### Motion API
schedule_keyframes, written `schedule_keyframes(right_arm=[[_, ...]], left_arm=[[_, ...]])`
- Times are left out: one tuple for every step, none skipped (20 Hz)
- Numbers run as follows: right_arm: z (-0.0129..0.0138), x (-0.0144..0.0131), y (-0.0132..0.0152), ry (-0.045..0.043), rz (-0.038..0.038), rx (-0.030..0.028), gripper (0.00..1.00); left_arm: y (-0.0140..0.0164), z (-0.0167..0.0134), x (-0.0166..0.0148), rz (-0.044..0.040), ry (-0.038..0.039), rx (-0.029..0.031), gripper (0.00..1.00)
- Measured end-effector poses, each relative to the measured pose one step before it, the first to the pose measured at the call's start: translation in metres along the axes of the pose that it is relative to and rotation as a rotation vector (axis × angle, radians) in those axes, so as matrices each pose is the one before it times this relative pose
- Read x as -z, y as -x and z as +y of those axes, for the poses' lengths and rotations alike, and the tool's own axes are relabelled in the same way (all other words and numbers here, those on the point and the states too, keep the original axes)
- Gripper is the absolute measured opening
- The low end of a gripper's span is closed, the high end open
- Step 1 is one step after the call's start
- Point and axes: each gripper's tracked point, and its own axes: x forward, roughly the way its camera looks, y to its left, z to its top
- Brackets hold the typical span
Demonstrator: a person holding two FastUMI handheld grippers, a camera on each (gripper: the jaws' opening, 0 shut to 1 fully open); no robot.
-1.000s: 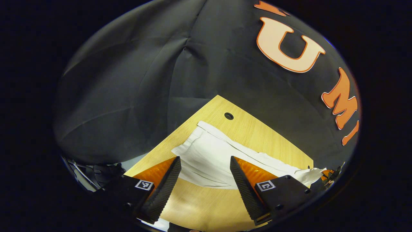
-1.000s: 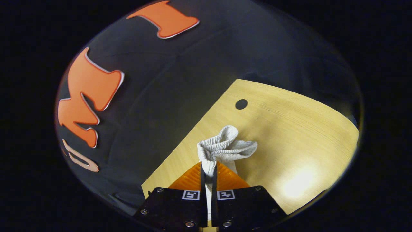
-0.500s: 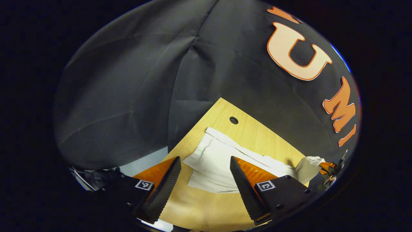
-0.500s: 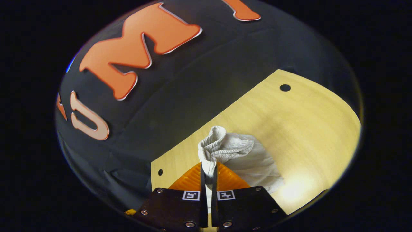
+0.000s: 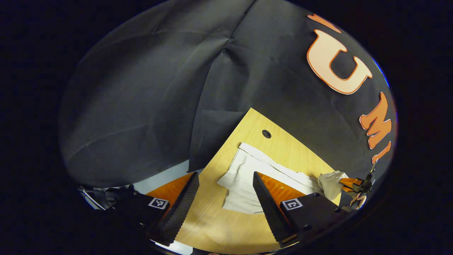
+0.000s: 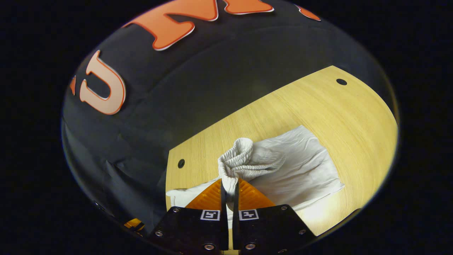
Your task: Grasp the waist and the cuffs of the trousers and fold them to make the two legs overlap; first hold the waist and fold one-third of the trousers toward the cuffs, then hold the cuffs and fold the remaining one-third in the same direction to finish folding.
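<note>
In the left gripper view the left claw (image 5: pixel 225 189) hangs released above the wooden table (image 5: pixel 212 226), fingers spread wide with nothing between them; just past them the white trousers (image 5: pixel 247 173) lie flat on the table, near a round hole (image 5: pixel 266 134); at the far right the right claw (image 5: pixel 348 183) holds their bunched end; in the right gripper view the right claw (image 6: pixel 229 189) is clenched on the gathered waistband (image 6: pixel 240 164), lifted above the trousers (image 6: pixel 304 173) spread on the table (image 6: pixel 354 117)
</note>
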Motion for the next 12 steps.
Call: schedule_keyframes(right_arm=[[-0.00209, 0.00079, 0.00165, 0.01813, 0.02836, 0.01721, 0.05], [-0.0004, 0.00255, 0.0024, 0.00573, 0.04594, 0.01864, 0.05], [-0.00021, 0.00237, 0.00214, 0.00519, 0.04399, 0.01327, 0.05], [-0.0008, -0.00256, 0.00038, 0.01866, 0.02512, 0.00617, 0.06], [-0.00244, -0.00528, 0.00298, 0.0258, 0.0147, 0.00985, 0.07], [-0.00137, -0.0043, 0.00452, 0.02139, 0.0111, 0.00788, 0.09], [-0.00022, -0.00424, 0.00482, 0.0041, 0.01769, -0.00711, 0.1], [0.00149, -0.0023, 0.00454, -0.00734, 0.02944, -0.01907, 0.16], [-0.00124, -0.00119, 0.00626, -0.01962, 0.04793, -0.01611, 0.21], [-0.00226, -0.00024, 0.00339, -0.01543, 0.03476, -0.02853, 0.37], [-0.00324, -0.00112, 0.00655, -0.00536, 0.00899, -0.01835, 0.47], [-0.00699, -0.00179, 0.00085, 0.00916, 0.00542, -0.00179, 0.56]], left_arm=[[-0.00051, -0.00057, 0.00104, 0.00608, 0.00636, -0.00206, 1.0], [0.0002, -0.0009, 0.00113, 0.00721, 0.00872, -0.00212, 1.0], [0.00052, -0.00011, 0.00046, 0.00896, 0.00859, 0.00065, 1.0], [0.00028, 0.00024, 0.00093, 0.00883, 0.0086, -0.00061, 1.0], [0.00014, -0.00037, 0.00075, 0.0085, 0.00593, -0.00164, 1.0], [-0.00044, -0.00008, 0.00157, 0.00892, 0.00348, -0.00081, 1.0], [-0.00019, -0.00057, 0.00044, 0.00516, 0.0024, -0.00215, 1.0], [-0.00044, 0.0005, 0.00077, 0.00401, 0.00144, -0.00351, 1.0], [0.00009, -0.0012, 0.0002, 0.00444, 0.00317, 0.00069, 1.0], [-0.00008, -0.00029, 0.00077, 0.00359, 0.0074, 0.00206, 1.0], [-0.00015, -0.00201, 0.00065, 0.00387, 0.01017, 0.0067, 1.0], [-0.0006, -0.00051, 0.00136, 0.0061, 0.01215, 0.00652, 1.0]])
